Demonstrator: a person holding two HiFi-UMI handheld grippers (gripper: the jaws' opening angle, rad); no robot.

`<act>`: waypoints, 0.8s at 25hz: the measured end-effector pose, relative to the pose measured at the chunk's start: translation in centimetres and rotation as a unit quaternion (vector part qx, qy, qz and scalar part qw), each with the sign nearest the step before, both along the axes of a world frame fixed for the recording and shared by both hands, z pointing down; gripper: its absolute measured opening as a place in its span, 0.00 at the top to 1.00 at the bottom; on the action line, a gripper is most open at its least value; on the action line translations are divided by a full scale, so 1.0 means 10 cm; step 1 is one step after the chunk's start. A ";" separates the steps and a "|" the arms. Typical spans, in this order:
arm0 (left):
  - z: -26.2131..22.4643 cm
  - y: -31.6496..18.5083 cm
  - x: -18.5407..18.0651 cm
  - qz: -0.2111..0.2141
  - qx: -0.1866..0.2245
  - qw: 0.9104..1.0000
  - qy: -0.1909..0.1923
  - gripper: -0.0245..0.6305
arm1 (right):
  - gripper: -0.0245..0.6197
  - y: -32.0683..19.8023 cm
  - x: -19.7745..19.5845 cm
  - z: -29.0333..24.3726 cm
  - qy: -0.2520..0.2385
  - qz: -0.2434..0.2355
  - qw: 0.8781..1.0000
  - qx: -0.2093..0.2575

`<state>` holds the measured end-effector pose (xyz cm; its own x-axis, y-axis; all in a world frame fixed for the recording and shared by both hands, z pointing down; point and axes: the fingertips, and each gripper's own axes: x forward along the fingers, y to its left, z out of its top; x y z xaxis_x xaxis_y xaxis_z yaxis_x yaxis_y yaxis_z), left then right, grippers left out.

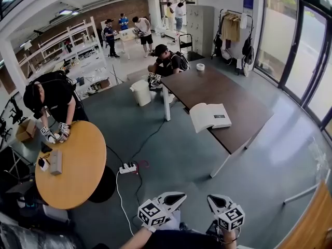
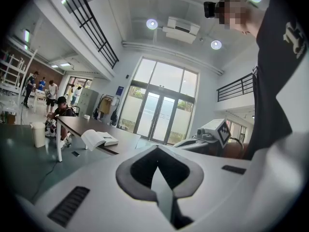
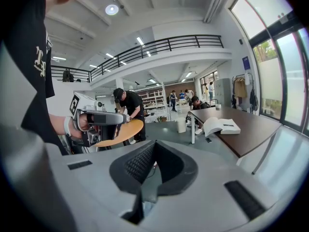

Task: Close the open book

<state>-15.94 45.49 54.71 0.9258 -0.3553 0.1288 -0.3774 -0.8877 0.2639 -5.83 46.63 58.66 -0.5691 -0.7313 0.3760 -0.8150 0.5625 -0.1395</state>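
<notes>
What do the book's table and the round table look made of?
Rectangular table: dark brown wood-look top, probably laminate or veneer, matte with a faint sheen. Its white legs are likely painted metal. Round table: light orange-tan wood-look top, smooth, grain not discernible. Book: white paper pages, fanned open.

Daylight comes in through the tall glass doors [image 1: 298, 45] on the right of the head view and lays a pale sheen on the grey floor [image 1: 280, 154] beside them. In the left gripper view the same glass looks washed out. Round ceiling lamps [image 2: 152, 24] burn to white discs in both gripper views. The room is bright and evenly lit, and shadows are faint and soft-edged. The white pages of the book [image 1: 209, 115] come out nearly blank. All three pictures bulge like a fisheye, so straight frames bow near the edges. The gripper views darken to black in their corners.
</notes>
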 end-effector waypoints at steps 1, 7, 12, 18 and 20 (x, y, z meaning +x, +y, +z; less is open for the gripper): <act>0.00 -0.02 0.02 0.001 0.000 1.000 0.000 0.95 | 0.98 -0.02 0.01 0.01 0.000 0.000 1.000 -0.002; -0.01 -0.16 0.17 0.015 -0.001 1.000 -0.002 0.95 | 0.98 -0.18 0.06 -0.03 -0.002 0.002 1.000 -0.010; -0.03 -0.33 0.27 0.019 0.000 1.000 -0.003 0.95 | 0.98 -0.36 0.17 -0.05 -0.001 0.004 1.000 -0.005; -0.08 -0.59 0.34 0.020 0.000 1.000 0.002 0.95 | 0.98 -0.59 0.26 -0.08 0.005 0.011 1.000 -0.014; -0.09 -0.68 0.38 0.021 0.000 1.000 0.004 0.95 | 0.98 -0.67 0.30 -0.08 0.008 0.011 1.000 -0.015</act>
<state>-12.10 38.71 53.82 0.9411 -0.3157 0.1211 -0.3371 -0.9029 0.2667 -2.84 39.93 57.82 -0.5469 -0.7318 0.4067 -0.8293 0.5401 -0.1434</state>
